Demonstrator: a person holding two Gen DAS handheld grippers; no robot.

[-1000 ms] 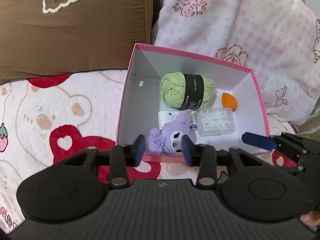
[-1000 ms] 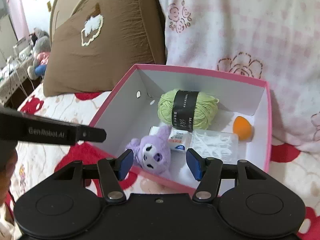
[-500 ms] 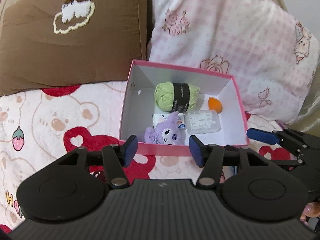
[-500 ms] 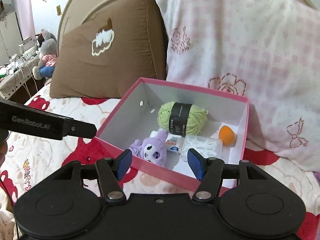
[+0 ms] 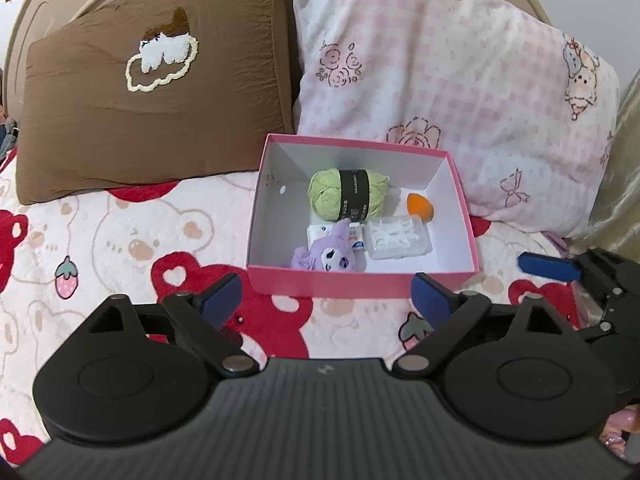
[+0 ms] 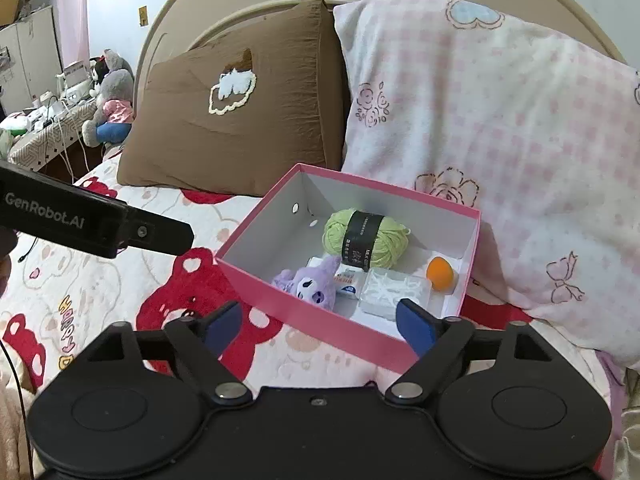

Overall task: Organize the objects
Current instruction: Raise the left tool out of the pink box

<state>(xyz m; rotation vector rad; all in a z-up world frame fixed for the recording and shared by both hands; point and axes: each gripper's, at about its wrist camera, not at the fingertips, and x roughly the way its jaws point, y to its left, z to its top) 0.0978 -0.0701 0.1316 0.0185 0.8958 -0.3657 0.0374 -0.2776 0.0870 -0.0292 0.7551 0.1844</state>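
Note:
A pink box with a white inside sits on the bed against the pillows. In it lie a green yarn ball, a purple plush toy, a small white packet, a clear plastic case and an orange sponge. My left gripper is open and empty, in front of the box. My right gripper is open and empty, near the box's front corner.
A brown pillow and a pink checked pillow lean on the headboard behind the box. The bedspread has red bears. A side table with plush toys stands far left.
Both grippers have pulled back and up from the box, which now looks smaller and farther. The left jaws have opened wider. The box contents have not moved.

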